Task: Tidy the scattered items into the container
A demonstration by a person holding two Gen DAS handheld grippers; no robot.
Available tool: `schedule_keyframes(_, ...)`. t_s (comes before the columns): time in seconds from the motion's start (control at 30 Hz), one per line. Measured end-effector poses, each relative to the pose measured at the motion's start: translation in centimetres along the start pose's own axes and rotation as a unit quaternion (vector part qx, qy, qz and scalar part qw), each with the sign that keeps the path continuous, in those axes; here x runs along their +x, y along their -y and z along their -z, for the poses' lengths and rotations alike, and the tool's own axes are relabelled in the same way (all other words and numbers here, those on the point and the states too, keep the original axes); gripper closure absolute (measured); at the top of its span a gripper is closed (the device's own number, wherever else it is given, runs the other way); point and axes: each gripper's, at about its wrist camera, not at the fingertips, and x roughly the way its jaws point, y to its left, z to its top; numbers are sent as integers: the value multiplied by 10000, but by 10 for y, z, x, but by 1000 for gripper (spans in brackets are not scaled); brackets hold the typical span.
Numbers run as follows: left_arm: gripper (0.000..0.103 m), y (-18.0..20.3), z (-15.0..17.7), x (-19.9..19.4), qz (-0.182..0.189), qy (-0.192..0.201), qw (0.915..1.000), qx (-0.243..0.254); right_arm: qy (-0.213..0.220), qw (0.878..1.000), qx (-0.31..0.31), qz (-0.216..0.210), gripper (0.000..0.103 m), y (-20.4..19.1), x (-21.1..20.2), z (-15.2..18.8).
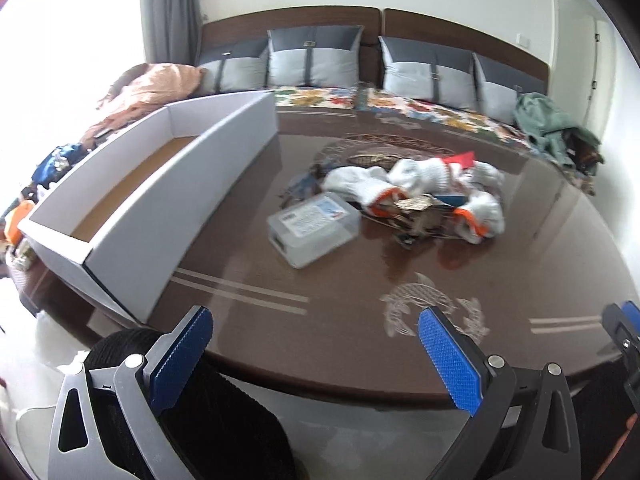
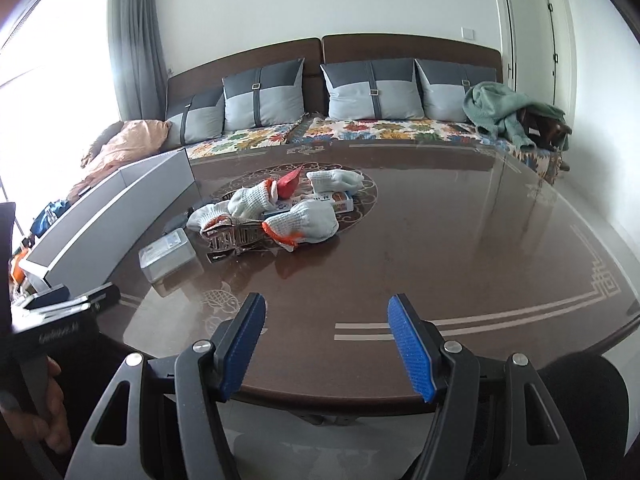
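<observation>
Near the table [image 2: 440, 240] edge, both grippers (left [image 1: 316, 344], right [image 2: 326, 332]) gape, clutter [image 2: 280, 208] well apart.

Near half of the table [image 2: 460, 264] is wide open; the clear plastic box [image 1: 313, 227] (lid on) fronts the glove pile [image 1: 420, 192], white cardboard box [image 1: 168, 200] walls off the left.

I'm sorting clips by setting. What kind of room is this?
Most likely a home living room. A long wooden sofa with grey cushions and a floral cover runs along the wall, a glossy dark wooden table with inlaid patterns stands in front of it, and a grey curtain hangs by a bright window.
</observation>
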Motion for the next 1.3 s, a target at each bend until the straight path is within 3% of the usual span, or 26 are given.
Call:
schedule_keyframes(0.1,0,-2,8,-7,-37,236,9996,119,-14,10000,-77,10,37,0,3,2)
schedule_keyframes(0.2,0,-5,2,-7,71,-158,9998,36,1,10000,-6,-17,37,1,3,1)
schedule_keyframes(0.3,0,-11,-3,-27,296,378,9988,-53,11,9999,92,-76,37,1,2,-1)
schedule_keyframes(0.43,0,-8,10,-27,83,703,9973,187,-51,9999,-73,-71,37,-9,1,-3)
schedule_keyframes(0.53,0,-3,14,-12,157,319,9988,330,-134,9997,-157,-101,37,-18,-2,-7)
schedule_keyframes(0.67,0,-1,14,-18,312,614,9971,324,-2,9996,-108,-262,37,-27,-15,-13)
schedule_keyframes(0.77,0,3,18,-9,209,518,9973,476,134,9995,-258,-151,37,-32,-10,-8)
schedule_keyframes(1.1,0,-2,17,7,189,199,9995,129,-242,9995,-83,-161,37,-15,23,7)
schedule_keyframes(1.3,0,12,18,6,92,177,9988,441,-172,9996,3,-208,37,-10,18,8)
